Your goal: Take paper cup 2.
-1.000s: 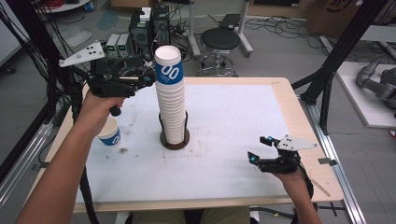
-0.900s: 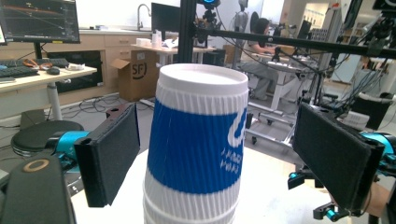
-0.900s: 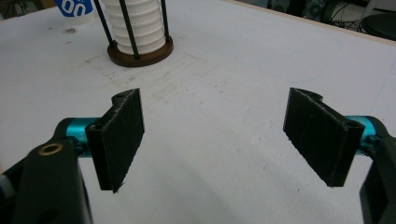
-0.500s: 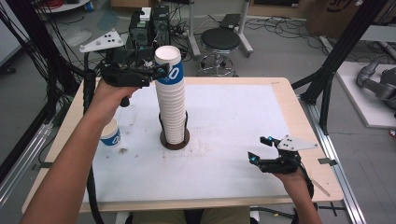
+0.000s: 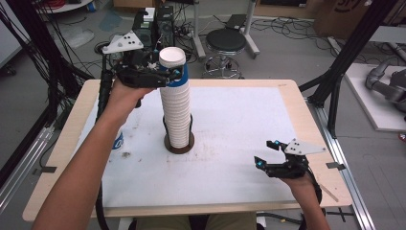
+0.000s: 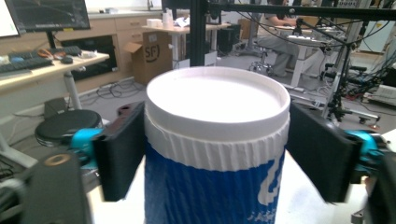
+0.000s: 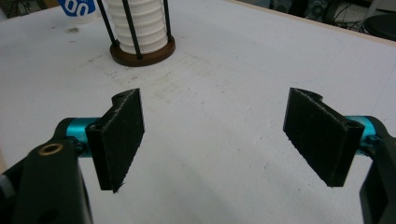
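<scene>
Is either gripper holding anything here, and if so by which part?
The left gripper brackets the top cup of the stack just below its rim, but whether the jaws are clamped cannot be told. The right gripper holds nothing, jaws apart.

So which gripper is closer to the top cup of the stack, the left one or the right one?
Left. The left gripper has its jaws on either side of the top cup. The right gripper is far off, low over the table's near right part, jaws open.
</scene>
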Demonstrator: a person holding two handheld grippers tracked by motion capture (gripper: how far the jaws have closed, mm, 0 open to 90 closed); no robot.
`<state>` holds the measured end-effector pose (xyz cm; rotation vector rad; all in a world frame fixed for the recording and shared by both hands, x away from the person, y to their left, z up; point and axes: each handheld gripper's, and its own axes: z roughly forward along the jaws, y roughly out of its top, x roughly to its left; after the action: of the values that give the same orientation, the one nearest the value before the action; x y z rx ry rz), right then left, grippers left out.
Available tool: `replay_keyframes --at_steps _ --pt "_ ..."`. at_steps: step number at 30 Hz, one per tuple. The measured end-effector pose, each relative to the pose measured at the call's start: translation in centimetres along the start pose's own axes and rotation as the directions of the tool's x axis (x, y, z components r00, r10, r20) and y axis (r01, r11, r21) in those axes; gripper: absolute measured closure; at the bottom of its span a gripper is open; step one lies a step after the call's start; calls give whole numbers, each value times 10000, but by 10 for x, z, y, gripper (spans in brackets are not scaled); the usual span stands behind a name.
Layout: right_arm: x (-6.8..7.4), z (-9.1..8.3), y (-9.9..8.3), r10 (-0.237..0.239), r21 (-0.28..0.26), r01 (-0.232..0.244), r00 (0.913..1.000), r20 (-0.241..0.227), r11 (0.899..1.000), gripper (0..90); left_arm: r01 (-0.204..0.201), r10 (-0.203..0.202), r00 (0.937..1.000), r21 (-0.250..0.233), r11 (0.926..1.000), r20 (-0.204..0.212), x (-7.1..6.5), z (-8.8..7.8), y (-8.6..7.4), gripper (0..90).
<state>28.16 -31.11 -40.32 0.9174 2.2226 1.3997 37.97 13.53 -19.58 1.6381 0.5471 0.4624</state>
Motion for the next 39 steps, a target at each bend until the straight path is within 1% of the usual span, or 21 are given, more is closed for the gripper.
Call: replay_keyframes --at_steps 1,5,9,11,13,15,19,21,23,24,28,35,39 --pt "0 0 0 -7 3 7 10000 1 10000 209 -26 26 10000 -22 10000 0 0 0 0 270" --pt "0 0 0 -52 -31 52 10000 24 10000 209 27 -27 10000 -55 10000 6 1 -1 0 277" --pt "0 0 0 4 7 -4 10000 -4 10000 209 -25 26 10000 -75 10000 12 1 -1 1 279" --pt "0 0 0 -18 8 18 10000 -10 10000 209 -50 50 10000 -194 9998 5 0 -3 2 282" --pt "0 1 0 2 23 -2 10000 -11 10000 209 -5 6 10000 -414 9991 14 0 -5 4 284" --pt "0 1 0 1 43 0 10000 -37 10000 210 25 -24 10000 -509 9987 16 0 -7 7 284" --pt "1 2 0 -2 39 2 10000 -37 10000 209 38 -37 10000 -713 9974 6 -2 -10 16 284" --pt "1 2 0 -76 25 76 10000 -45 10000 209 29 -28 10000 -834 9965 14 -4 -12 20 284" --pt "1 2 0 -67 21 67 10000 -44 10000 209 -24 22 10000 -1009 9949 -22 -5 -14 25 284" --pt "1 2 0 -59 20 59 10000 -48 10000 209 30 -34 10000 -1109 9938 -31 -5 -15 27 284" --pt "1 1 0 -65 -3 65 10000 -35 10000 209 8 -12 10000 -1450 9894 -23 -5 -24 36 286" --pt "2 2 0 -1 44 1 10000 -79 10000 209 8 1 10000 -1829 9831 49 -6 -37 46 288" --pt "2 3 0 -7 46 7 10000 -81 10000 210 -112 117 9999 -1983 9801 13 -7 -46 50 289"
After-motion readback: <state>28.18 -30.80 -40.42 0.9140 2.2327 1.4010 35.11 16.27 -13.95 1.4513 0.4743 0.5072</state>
